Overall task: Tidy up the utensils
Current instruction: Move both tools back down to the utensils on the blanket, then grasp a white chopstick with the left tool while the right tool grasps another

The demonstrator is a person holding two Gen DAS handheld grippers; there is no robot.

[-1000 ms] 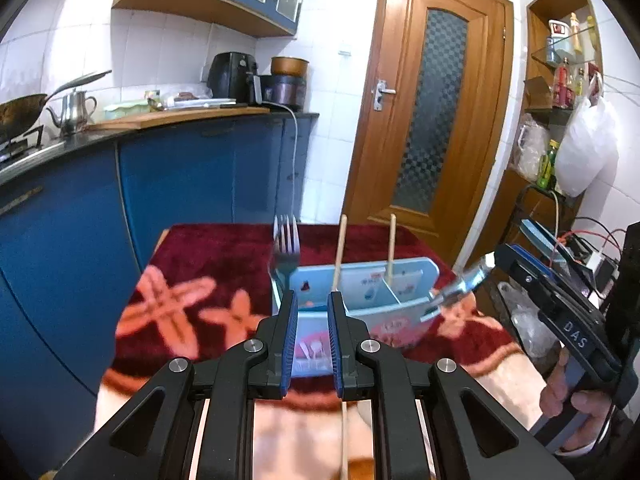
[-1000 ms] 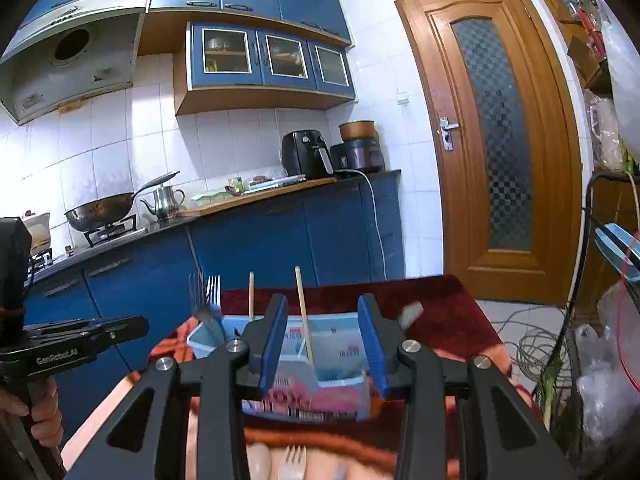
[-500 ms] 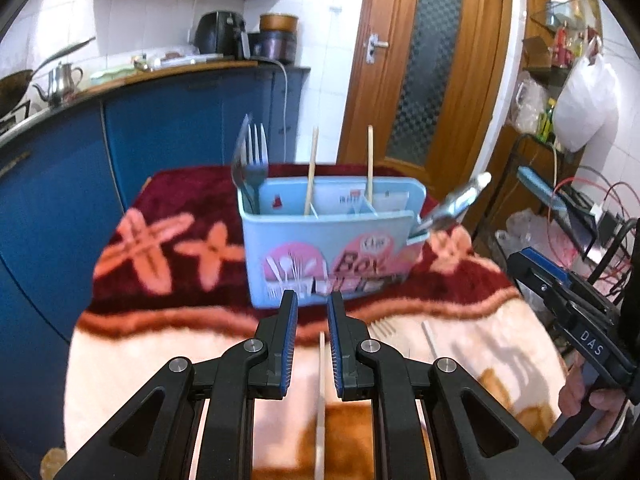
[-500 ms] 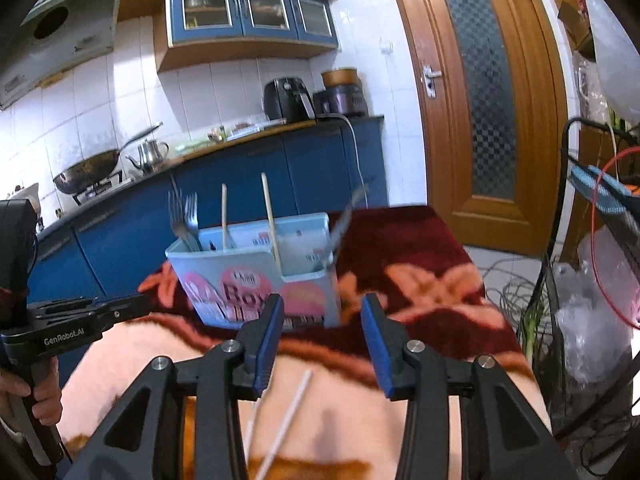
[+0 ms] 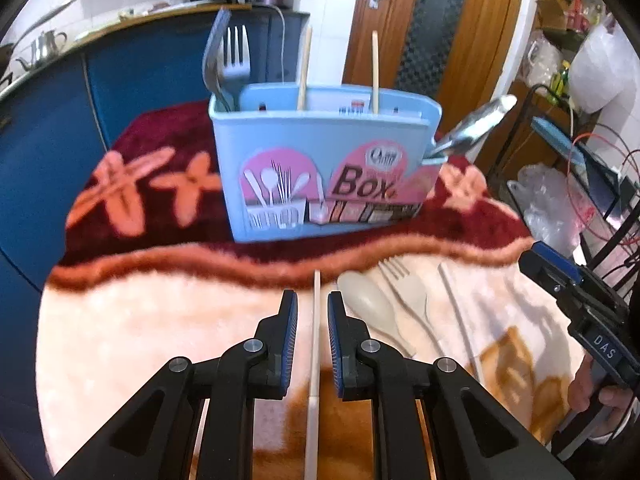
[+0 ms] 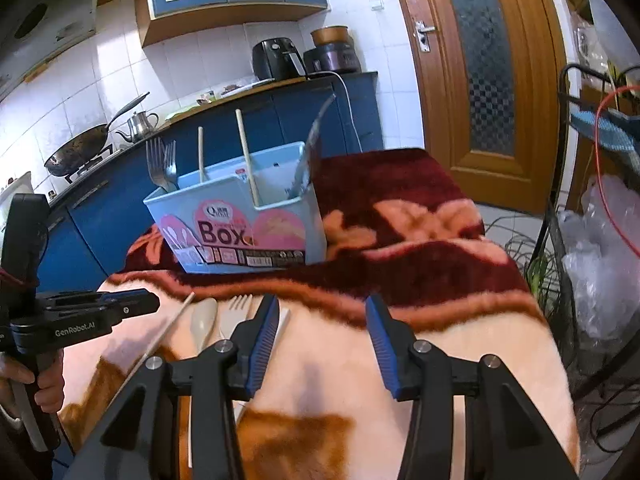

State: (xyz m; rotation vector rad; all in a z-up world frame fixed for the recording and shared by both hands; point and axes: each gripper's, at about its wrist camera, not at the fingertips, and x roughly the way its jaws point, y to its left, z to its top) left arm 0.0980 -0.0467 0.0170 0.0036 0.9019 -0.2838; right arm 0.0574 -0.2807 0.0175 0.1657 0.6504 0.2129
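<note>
Left wrist view: pale chopstick (image 5: 315, 344) lying lengthwise on the fuzzy blanket, straight between the two fingers of the left tongs (image 5: 312, 322), far tip toward the blue utensil box (image 5: 324, 168). Left tongs narrowly parted, straddling the stick with a small gap on each side, not yet clamped on it. Just right of the stick, a beige spoon (image 5: 370, 310), a beige fork (image 5: 412, 300) and a second pale chopstick (image 5: 456, 312), side by side on the blanket, near but apart.

Likely light, stiff and smooth, so prone to roll or slip; resting on soft pile, so liable to sink if pressed. Best taken near mid-length, pads square across the shaft, then tipped upright for the box.

Beyond these, box standing upright on the dark red band of the blanket (image 5: 132, 320), already holding metal forks (image 5: 236, 60) in its left compartment, two wooden chopsticks (image 5: 375, 72) toward the middle, and a metal spoon handle (image 5: 476, 124) leaning out at the right end.

Right wrist view: right tongs (image 6: 322, 344) spread wide, holding nothing, poised above bare blanket to the right of the loose utensils. Same box (image 6: 240, 228) ahead and slightly left; left tongs (image 6: 132, 304) entering from the left edge.

Behind the covered surface, blue kitchen cabinets (image 6: 288, 120) and a wooden door (image 6: 480, 80).
</note>
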